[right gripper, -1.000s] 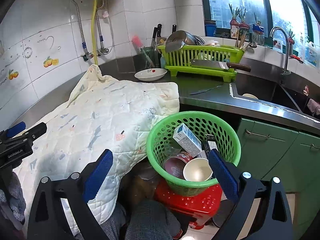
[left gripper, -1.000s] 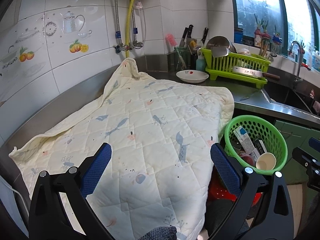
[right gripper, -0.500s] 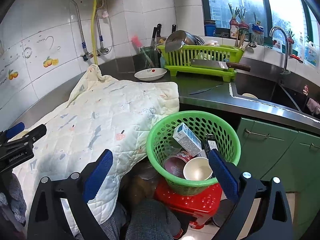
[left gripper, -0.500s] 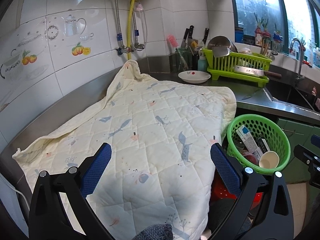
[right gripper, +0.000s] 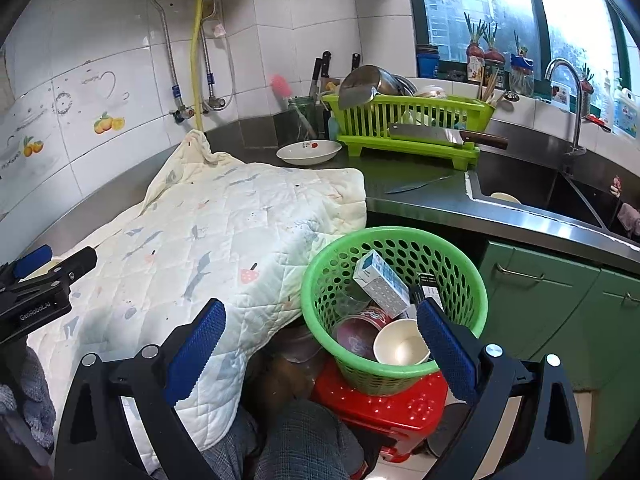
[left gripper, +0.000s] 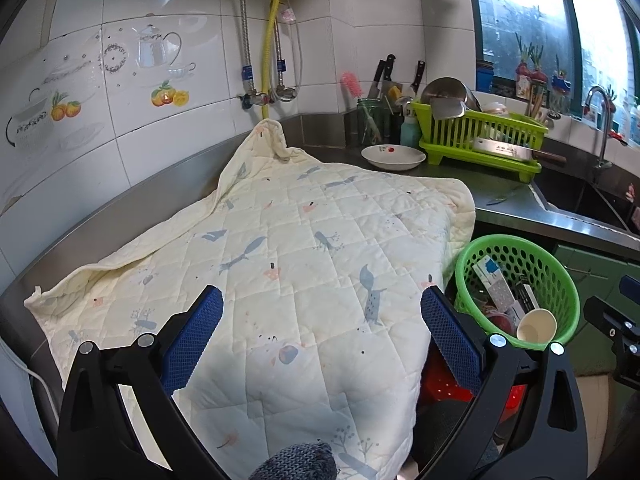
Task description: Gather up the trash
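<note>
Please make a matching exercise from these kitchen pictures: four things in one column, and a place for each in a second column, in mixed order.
Things:
1. paper cup
2. cleaver
3. white dish
4. green basket

Places:
A. on the red stool
B. across the dish rack
C. inside the basket
D. on the counter beside the rack

Pairs: 1-C, 2-B, 3-D, 4-A

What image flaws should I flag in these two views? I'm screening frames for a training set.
Left wrist view: strong fisheye bending of the wall tiles, dark corner vignetting, the window washed out, a soft shadow on the quilt near the left gripper. Right wrist view: the same bending along the counter edge, bright hazy window, focus sharp on the green basket.
</note>
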